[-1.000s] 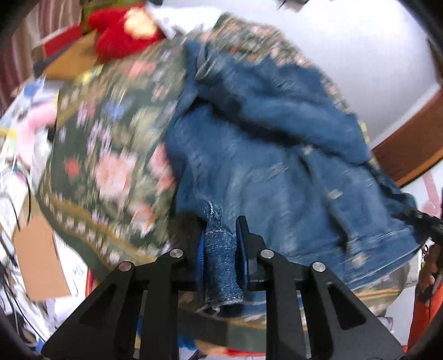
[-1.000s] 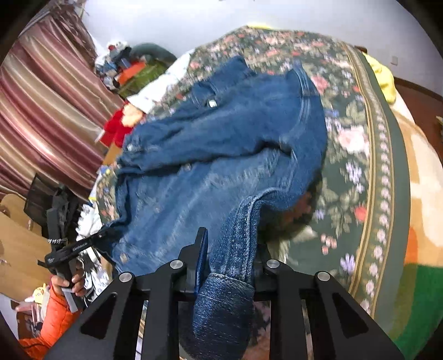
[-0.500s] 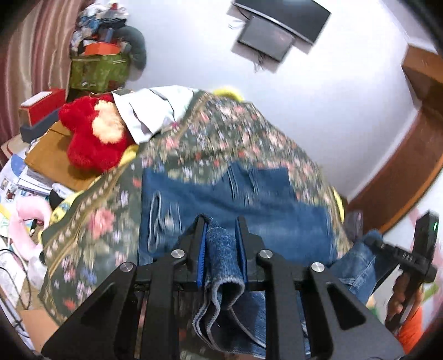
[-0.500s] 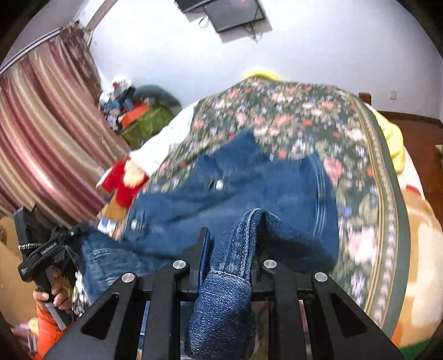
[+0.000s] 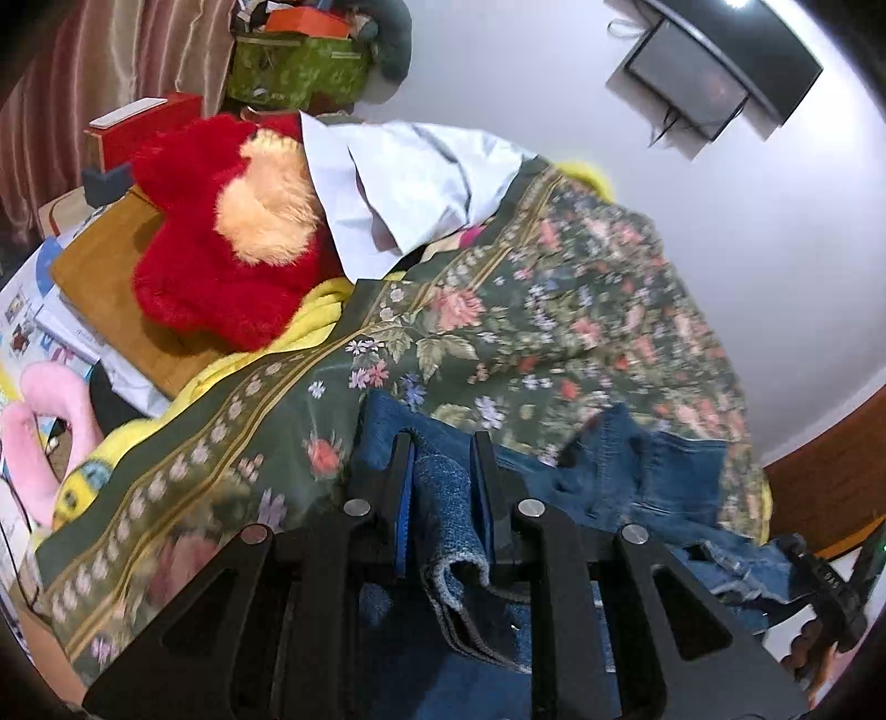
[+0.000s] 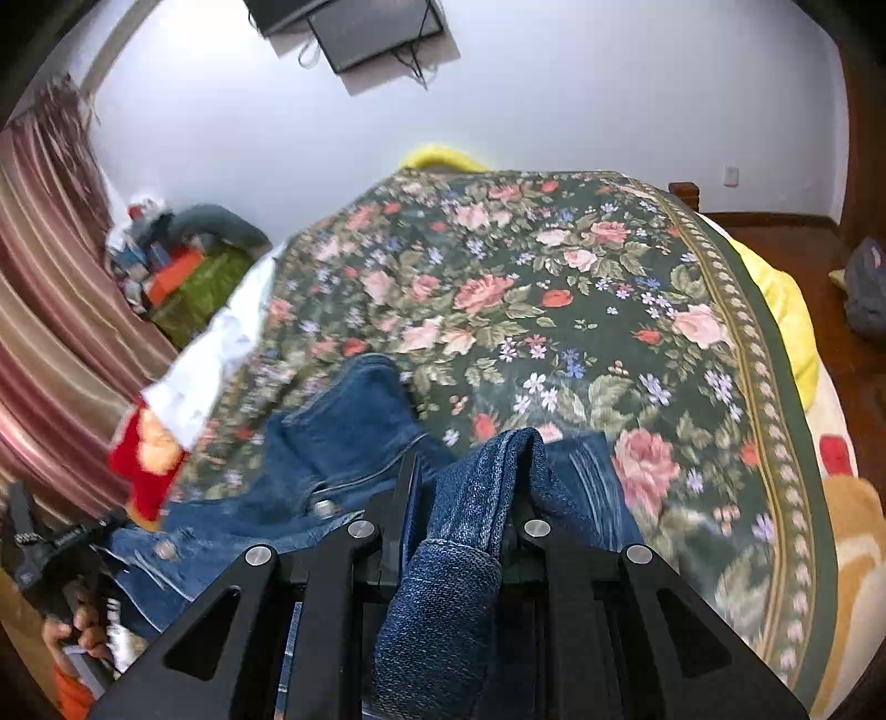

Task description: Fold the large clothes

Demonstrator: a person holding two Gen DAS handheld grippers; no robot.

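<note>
A blue denim jacket (image 5: 637,476) lies bunched on the floral bedspread (image 5: 554,310). My left gripper (image 5: 443,487) is shut on a folded denim edge, which hangs down between its fingers. In the right wrist view my right gripper (image 6: 459,487) is shut on a denim sleeve whose cuff (image 6: 443,598) droops toward the camera. The rest of the jacket (image 6: 343,443) trails off to the left. The other gripper (image 6: 39,554) shows at the left edge, held by a hand (image 6: 72,631). The lower part of the jacket is hidden under both grippers.
A red plush toy (image 5: 221,249) and a white cloth (image 5: 398,183) lie at the bed's left side, by boxes and a striped curtain (image 6: 50,332). Yellow bedding (image 6: 786,310) edges the floral bedspread (image 6: 554,288). A screen (image 6: 376,27) hangs on the far wall.
Both grippers have carried their denim forward across the bed. The spread-out jacket has folded up beneath them, and more bedspread and the far wall are in view.
</note>
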